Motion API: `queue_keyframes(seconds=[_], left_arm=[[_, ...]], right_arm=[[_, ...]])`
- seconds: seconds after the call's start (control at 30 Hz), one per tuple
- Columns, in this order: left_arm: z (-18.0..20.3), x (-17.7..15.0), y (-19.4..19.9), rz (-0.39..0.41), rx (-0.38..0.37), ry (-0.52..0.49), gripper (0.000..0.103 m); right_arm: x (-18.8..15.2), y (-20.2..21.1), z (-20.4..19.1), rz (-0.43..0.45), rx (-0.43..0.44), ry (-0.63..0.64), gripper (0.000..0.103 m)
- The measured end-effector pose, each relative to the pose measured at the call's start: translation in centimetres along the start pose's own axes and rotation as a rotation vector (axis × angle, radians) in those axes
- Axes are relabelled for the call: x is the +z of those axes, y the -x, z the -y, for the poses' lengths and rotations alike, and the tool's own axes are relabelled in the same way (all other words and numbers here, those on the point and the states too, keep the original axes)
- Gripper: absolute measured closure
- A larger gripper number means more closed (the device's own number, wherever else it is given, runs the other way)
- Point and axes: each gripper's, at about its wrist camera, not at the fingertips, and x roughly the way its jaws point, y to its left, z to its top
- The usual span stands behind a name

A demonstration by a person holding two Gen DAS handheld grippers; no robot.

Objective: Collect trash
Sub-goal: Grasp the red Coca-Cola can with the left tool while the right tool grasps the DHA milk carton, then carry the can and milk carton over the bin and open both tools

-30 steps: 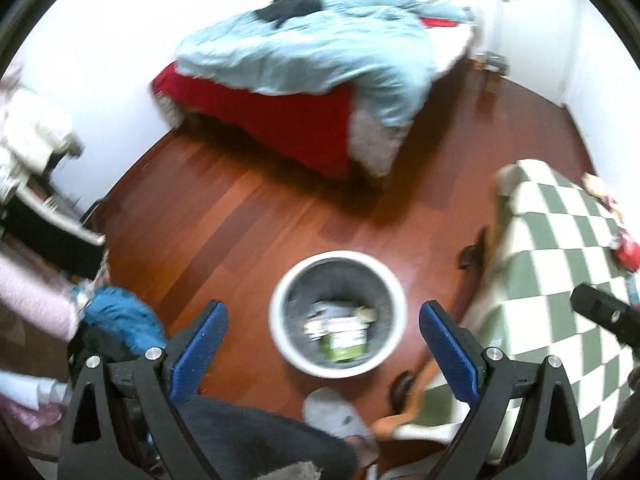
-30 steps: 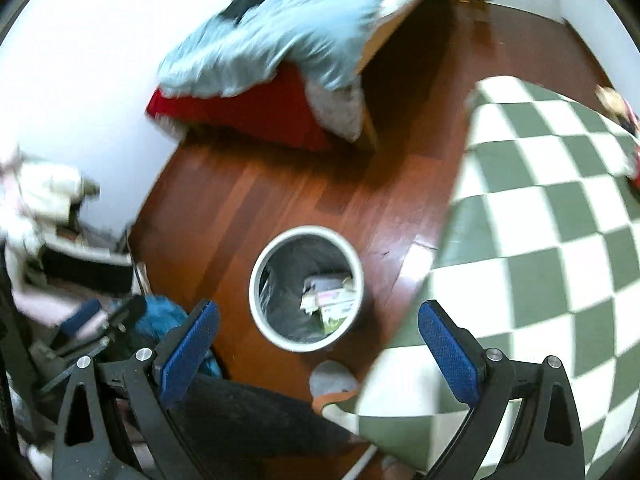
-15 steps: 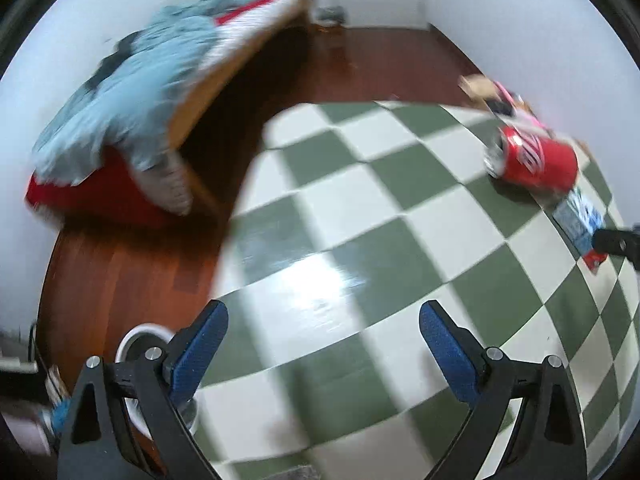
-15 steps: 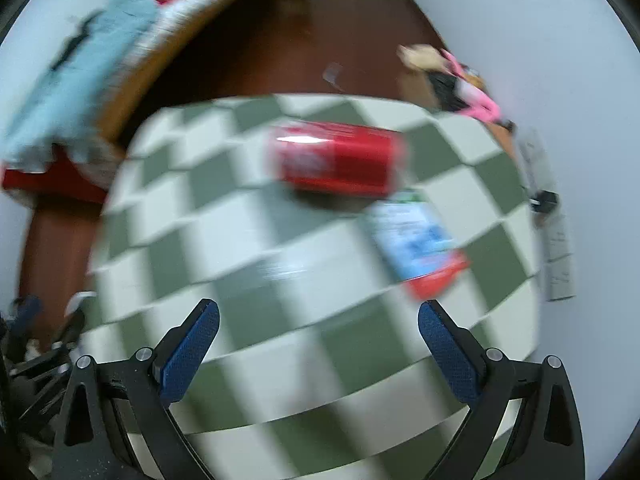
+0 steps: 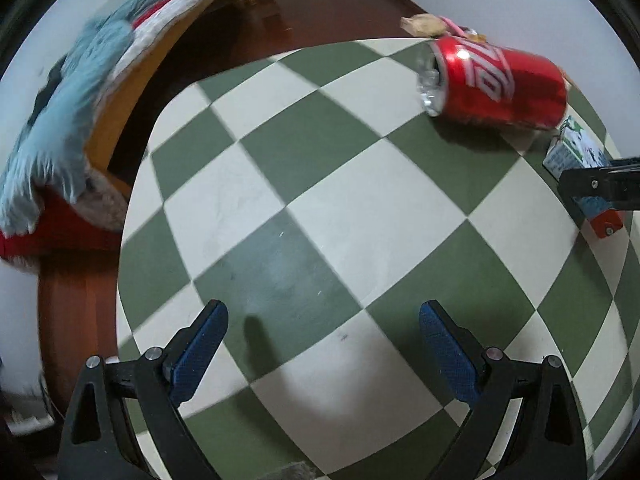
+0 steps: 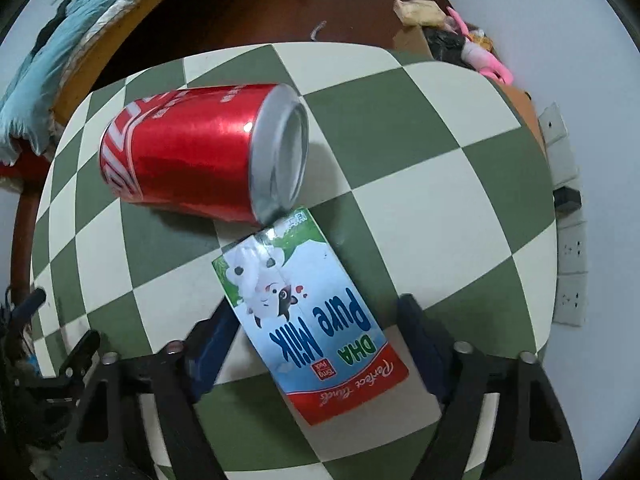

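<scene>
Working over the checkered table point(image 5: 304, 184) w/ both grippers, bed point(image 5: 60, 120) off to my left beyond the wood floor. Left gripper point(image 5: 322, 344) hangs spread wide above bare squares, holding nothing. Right gripper point(image 6: 316, 340) is also spread, fingers straddling the milk carton point(image 6: 304, 312) w/o clamping it yet; left finger looks just beside the carton's long edge, right finger apart from it.

Carton lies flat, label up, near the table's right side; its far end touches the rim of the red soda can point(image 6: 192, 148), which lies on its side just behind. Carton prob. empty & light, thin card, so it'll crush if I squeeze hard; best taken across the narrow width, mid-body, gentle close. Can is smooth, round, likely to roll or slip; I'd grab across the barrel, not the ends. Closing on the carton may nudge the can.

Can't tell whether carton or can has anything left inside. No bin visible right now. Small clutter point(image 6: 448, 36) sits on the floor past the table's far edge.
</scene>
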Motion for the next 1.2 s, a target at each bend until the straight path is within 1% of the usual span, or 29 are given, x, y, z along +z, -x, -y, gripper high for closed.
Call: queue_keyframes(seconds=[0.07, 0.1, 0.13, 0.17, 0.23, 0.27, 0.3, 0.33, 0.4, 0.47, 0.57, 0.6, 0.73, 0.87, 0.9, 0.93, 0.97, 1.07, 1.13, 1.2], left_arm=[[1.1, 0.8, 0.8, 0.034, 0.015, -0.087, 0.005], [1.7, 1.2, 1.4, 0.058, 0.028, -0.135, 0.005], [2.6, 1.9, 2.1, 0.092, 0.042, -0.201, 0.005], [3.2, 2.3, 2.5, 0.112, 0.050, -0.246, 0.005], [5.4, 3.9, 3.7, 0.172, 0.082, -0.394, 0.005], [6.1, 4.4, 4.0, 0.189, 0.088, -0.442, 0.005], [7.3, 5.3, 4.3, 0.204, 0.103, -0.523, 0.005], [8.0, 5.9, 4.4, 0.210, 0.111, -0.580, 0.005], [9.8, 7.3, 4.2, 0.206, 0.110, -0.702, 0.005], [11.3, 8.7, 3.7, 0.186, 0.098, -0.788, 0.005], [12.8, 9.8, 3.2, 0.192, 0.083, -0.877, 0.005], [13.4, 10.1, 2.8, 0.182, 0.071, -0.907, 0.005], [15.1, 11.2, 0.4, 0.109, 0.063, -1.018, 0.006], [15.6, 10.9, -1.0, 0.047, 0.038, -1.059, 0.007], [15.5, 10.9, -1.0, 0.048, 0.030, -1.059, 0.011], [15.4, 11.0, -0.8, 0.048, 0.004, -1.055, 0.024], [15.3, 11.1, -0.5, 0.055, 0.006, -1.035, 0.027], [15.1, 10.7, 0.0, 0.062, -0.011, -1.016, 0.028], [14.8, 10.3, 0.6, 0.085, -0.004, -0.985, 0.028], [14.2, 10.1, 1.4, 0.113, -0.013, -0.947, 0.029]], right_arm=[[-0.9, 0.6, 0.8, -0.012, 0.021, -0.011, 0.042], [-1.5, 0.7, 1.1, -0.021, 0.015, -0.018, 0.044], [-2.1, 0.9, 1.6, -0.029, 0.008, -0.035, 0.045], [-2.6, 1.3, 2.5, -0.028, 0.006, -0.056, 0.046], [-3.4, 2.0, 4.5, -0.025, -0.001, -0.108, 0.046], [-3.5, 2.2, 5.2, -0.024, -0.007, -0.125, 0.046], [-3.6, 2.3, 6.1, -0.023, -0.013, -0.146, 0.046], [-3.5, 2.4, 6.8, -0.023, -0.014, -0.163, 0.046], [-3.2, 2.5, 7.9, -0.023, -0.017, -0.193, 0.046], [-2.9, 2.5, 8.9, -0.023, -0.017, -0.220, 0.046], [-2.6, 2.2, 10.1, -0.025, -0.013, -0.254, 0.046], [-2.6, 2.0, 10.5, -0.025, -0.010, -0.266, 0.046], [-2.3, 1.7, 11.0, -0.023, 0.000, -0.277, 0.046], [-2.3, 1.1, 10.9, -0.023, -0.013, -0.265, 0.046], [-2.1, 1.0, 11.0, -0.021, -0.022, -0.267, 0.046], [-2.2, 1.0, 10.8, -0.020, -0.030, -0.261, 0.046], [-2.2, 1.0, 10.8, -0.018, -0.034, -0.259, 0.046], [-2.3, 1.0, 10.6, -0.008, -0.041, -0.256, 0.046], [-2.5, 1.2, 10.6, -0.001, -0.039, -0.264, 0.047], [-2.9, 1.5, 10.4, 0.010, -0.030, -0.272, 0.047]])
